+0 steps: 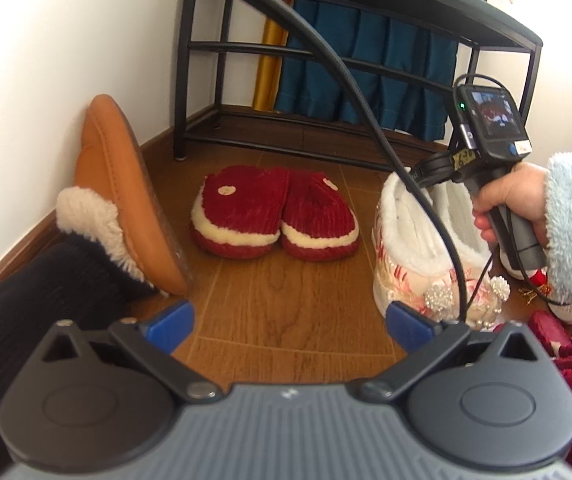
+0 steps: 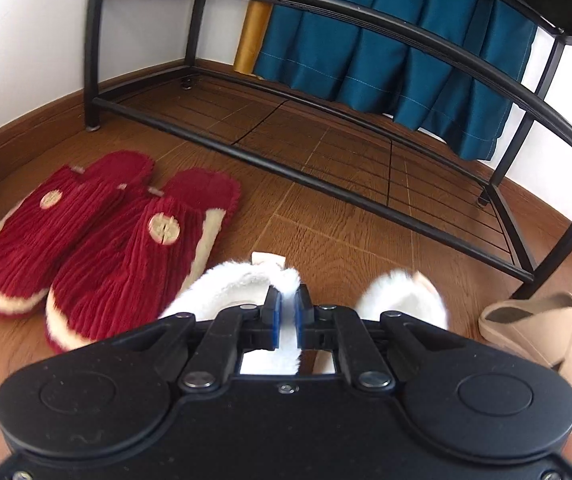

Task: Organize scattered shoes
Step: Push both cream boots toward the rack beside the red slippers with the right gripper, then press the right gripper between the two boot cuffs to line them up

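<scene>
Beside the red slippers (image 2: 98, 240), right tool (image 2: 288, 308) clamped on white slipper (image 2: 230, 292); left tool (image 1: 288, 320) wide open, empty.

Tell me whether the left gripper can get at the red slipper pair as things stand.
Probably yes. The left gripper is open and empty, and bare wood floor lies between it and the red slippers. The tan slipper leans on the wall to one side, the white slippers sit to the other.

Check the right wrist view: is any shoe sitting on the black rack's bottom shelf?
No, the black rack's bottom shelf is bare wire, and the red slippers lie on the floor before it.
</scene>
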